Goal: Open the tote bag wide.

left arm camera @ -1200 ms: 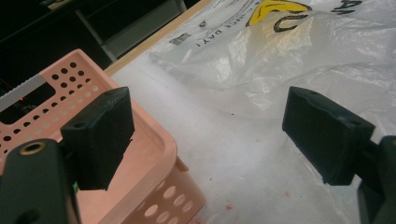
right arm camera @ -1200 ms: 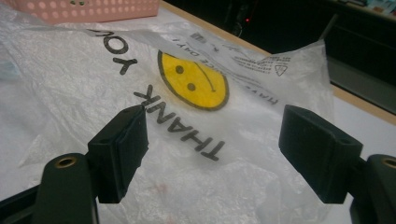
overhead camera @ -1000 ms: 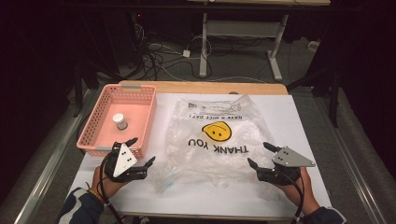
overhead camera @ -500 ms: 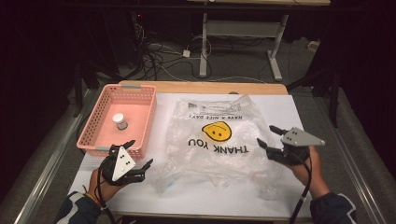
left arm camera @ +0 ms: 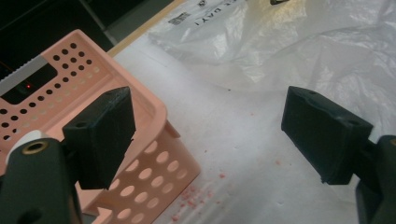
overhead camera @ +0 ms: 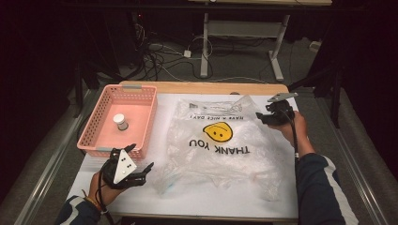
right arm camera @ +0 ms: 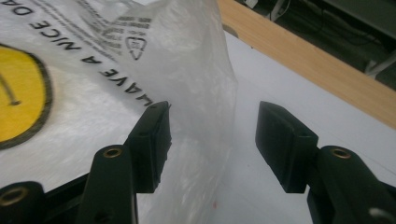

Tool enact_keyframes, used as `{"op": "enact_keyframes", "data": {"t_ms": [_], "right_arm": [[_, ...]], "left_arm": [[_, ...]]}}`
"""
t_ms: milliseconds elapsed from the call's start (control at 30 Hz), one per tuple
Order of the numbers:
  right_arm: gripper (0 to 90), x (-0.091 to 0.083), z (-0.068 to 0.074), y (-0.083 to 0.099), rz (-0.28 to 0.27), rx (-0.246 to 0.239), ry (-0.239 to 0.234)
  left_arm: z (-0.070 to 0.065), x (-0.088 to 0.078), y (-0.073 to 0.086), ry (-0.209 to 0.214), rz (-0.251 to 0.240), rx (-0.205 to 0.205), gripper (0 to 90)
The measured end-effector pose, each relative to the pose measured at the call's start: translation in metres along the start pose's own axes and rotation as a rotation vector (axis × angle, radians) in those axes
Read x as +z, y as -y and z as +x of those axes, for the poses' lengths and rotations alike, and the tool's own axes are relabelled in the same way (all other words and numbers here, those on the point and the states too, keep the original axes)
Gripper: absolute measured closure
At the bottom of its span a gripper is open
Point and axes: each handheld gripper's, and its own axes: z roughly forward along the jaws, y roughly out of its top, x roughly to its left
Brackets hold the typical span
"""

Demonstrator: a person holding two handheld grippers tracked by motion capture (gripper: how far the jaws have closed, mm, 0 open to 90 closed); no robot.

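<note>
Clear crumpled plastic bag (overhead camera: 220,140), printed with a yellow smiley face (overhead camera: 217,132) and the black words THANK YOU, lies flat on the white sheet (overhead camera: 164,101) that covers the wooden table (overhead camera: 206,87), just to the right of the pink perforated plastic basket (overhead camera: 96,123). In the high view the print reads upside down, so the tops of the letters point toward the person, and a smaller line of black text (overhead camera: 213,106) lies near the bag's far edge. The bag's long axis runs from the near left corner toward the far right corner. The basket sits at the left of the table and holds a small white-capped jar (overhead camera: 120,121), which stands upright near its middle. The left gripper (overhead camera: 141,169) rests low at the near left, just beside the basket's near corner and close to the bag's near left edge; its jaws stand wide apart with nothing between them. In the left gripper view one jaw overlaps the basket (left arm camera: 154,140) corner and the other lies over the white sheet (left arm camera: 243,140) near the bag (left arm camera: 303,42). The right gripper (overhead camera: 259,116) is at the bag's far right corner, held by a hand (overhead camera: 291,126) with a dark sleeve. In the right gripper view its jaws are wide, and a raised fold of the bag (right arm camera: 196,93) stands between them, close to the left jaw, not clamped.
</note>
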Motion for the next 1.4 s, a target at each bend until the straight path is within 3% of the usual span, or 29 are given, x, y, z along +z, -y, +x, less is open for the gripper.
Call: {"op": "enact_keyframes", "data": {"t_ms": [67,167,333,400,500,567,633,667,700,800,833,933,1000,1200,1300,1367,1400], "right_arm": [[46.2,0.012,-0.004,0.000,0.028,0.032,-0.009],[50.8,0.025,-0.011,0.002,0.036,0.134,-0.012],[69.0,0.041,-0.015,0.013,0.108,0.188,0.017],[77.6,0.043,-0.015,0.017,0.107,0.213,0.015],[87.9,0.042,-0.014,0.018,0.102,0.226,0.030],[89.3,0.042,-0.013,0.018,0.107,0.217,0.042],[90.0,0.039,-0.011,0.020,0.097,0.222,0.104],[90.0,0.039,-0.011,0.020,0.097,0.222,0.104],[90.0,0.037,-0.015,0.026,0.088,0.269,0.159],[90.0,0.033,-0.020,0.030,0.083,0.309,0.192],[90.0,0.026,-0.029,0.037,0.074,0.376,0.230],[90.0,0.016,-0.040,0.047,0.071,0.455,0.239],[90.0,0.010,-0.043,0.053,0.074,0.477,0.228],[89.9,-0.009,-0.033,0.065,0.043,0.428,0.209],[88.9,-0.028,-0.019,0.066,0.018,0.391,0.154],[88.9,-0.033,-0.015,0.066,0.012,0.379,0.147],[88.7,-0.041,-0.006,0.069,0.009,0.350,0.132]], "left_arm": [[-0.002,0.001,0.000,0.009,0.004,0.005,17.2],[-0.003,0.001,0.000,0.017,0.005,0.010,17.2],[-0.003,0.004,0.001,0.024,0.015,0.011,17.2],[-0.002,0.004,0.001,0.027,0.014,0.010,17.3],[-0.003,0.005,0.001,0.028,0.014,0.019,17.5],[-0.003,0.005,0.000,0.028,0.014,0.024,18.0],[-0.003,0.004,-0.001,0.026,0.006,0.026,18.0],[-0.003,0.004,-0.001,0.026,0.006,0.026,18.0],[-0.002,0.003,-0.001,0.025,0.003,0.023,18.0],[-0.002,0.002,-0.002,0.021,-0.005,0.025,18.0],[-0.001,0.001,-0.002,0.017,-0.012,0.022,18.0],[0.001,0.000,-0.003,0.014,-0.013,0.018,18.1],[0.002,-0.001,-0.003,0.011,-0.016,0.017,18.0],[0.004,-0.004,-0.003,0.005,-0.029,0.014,18.0],[0.004,-0.004,-0.004,0.002,-0.032,0.013,18.0],[0.004,-0.004,-0.004,0.002,-0.034,0.012,18.0],[0.004,-0.004,-0.004,0.002,-0.033,0.012,18.0]]}}
